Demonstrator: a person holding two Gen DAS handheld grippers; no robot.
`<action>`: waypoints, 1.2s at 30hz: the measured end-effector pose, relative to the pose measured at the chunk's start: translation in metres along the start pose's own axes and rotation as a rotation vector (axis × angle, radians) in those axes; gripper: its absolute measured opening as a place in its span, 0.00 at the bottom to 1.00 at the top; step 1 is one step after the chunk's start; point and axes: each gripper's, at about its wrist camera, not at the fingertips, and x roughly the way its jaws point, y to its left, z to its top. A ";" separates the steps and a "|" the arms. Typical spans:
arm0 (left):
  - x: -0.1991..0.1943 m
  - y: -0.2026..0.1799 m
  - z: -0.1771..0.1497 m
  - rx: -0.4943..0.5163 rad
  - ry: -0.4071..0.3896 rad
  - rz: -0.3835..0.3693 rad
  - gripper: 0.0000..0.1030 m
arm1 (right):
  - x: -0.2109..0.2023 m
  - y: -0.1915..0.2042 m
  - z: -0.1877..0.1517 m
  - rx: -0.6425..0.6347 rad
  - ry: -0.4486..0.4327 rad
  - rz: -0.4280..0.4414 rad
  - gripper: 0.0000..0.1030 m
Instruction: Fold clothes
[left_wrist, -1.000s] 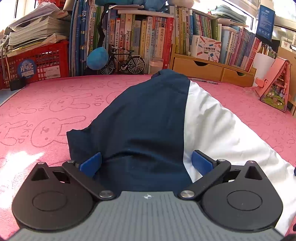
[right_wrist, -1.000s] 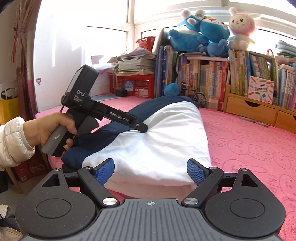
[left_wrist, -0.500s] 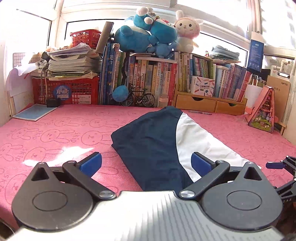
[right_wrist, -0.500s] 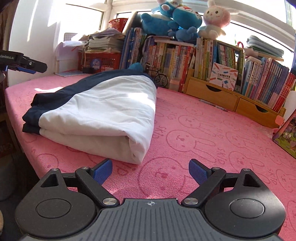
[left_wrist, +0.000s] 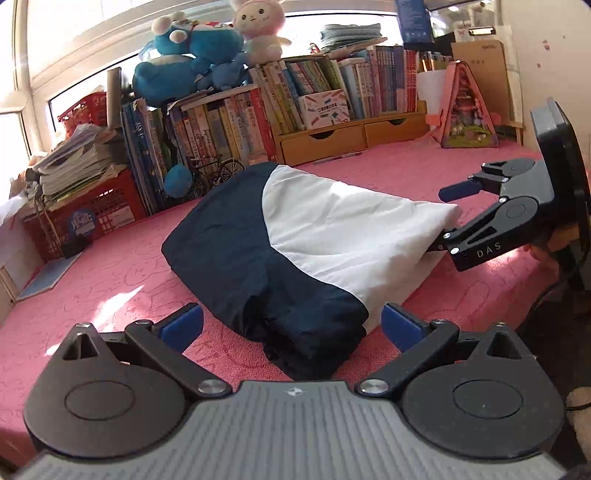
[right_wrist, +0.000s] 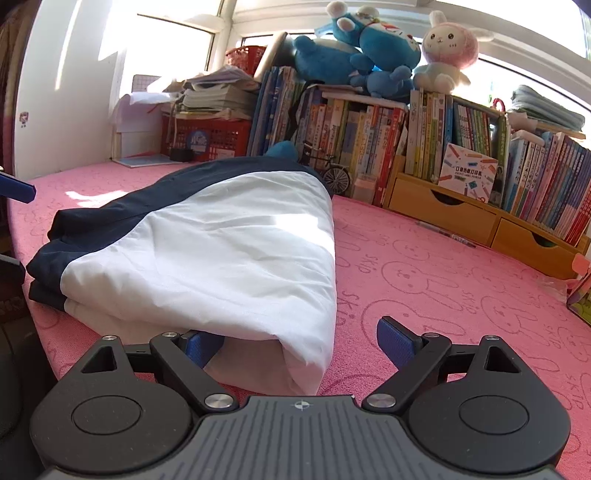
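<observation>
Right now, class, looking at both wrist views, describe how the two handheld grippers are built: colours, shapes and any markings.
Both match: the left gripper and right gripper have blue rubbery pads on black scissor-like linkages with silver pivot screws, two round black housings and a ribbed grey body. Seen from the left camera, the right gripper carries white "DAS" lettering.
</observation>
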 end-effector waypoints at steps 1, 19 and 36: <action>0.001 -0.007 -0.001 0.049 -0.007 0.007 1.00 | 0.002 0.000 0.000 0.003 0.002 0.001 0.88; 0.033 -0.058 -0.007 0.537 -0.107 0.161 0.74 | 0.003 0.001 0.010 0.101 -0.022 0.045 0.43; 0.077 -0.067 -0.002 0.642 0.061 0.033 0.15 | -0.005 -0.032 -0.006 0.203 -0.026 -0.016 0.32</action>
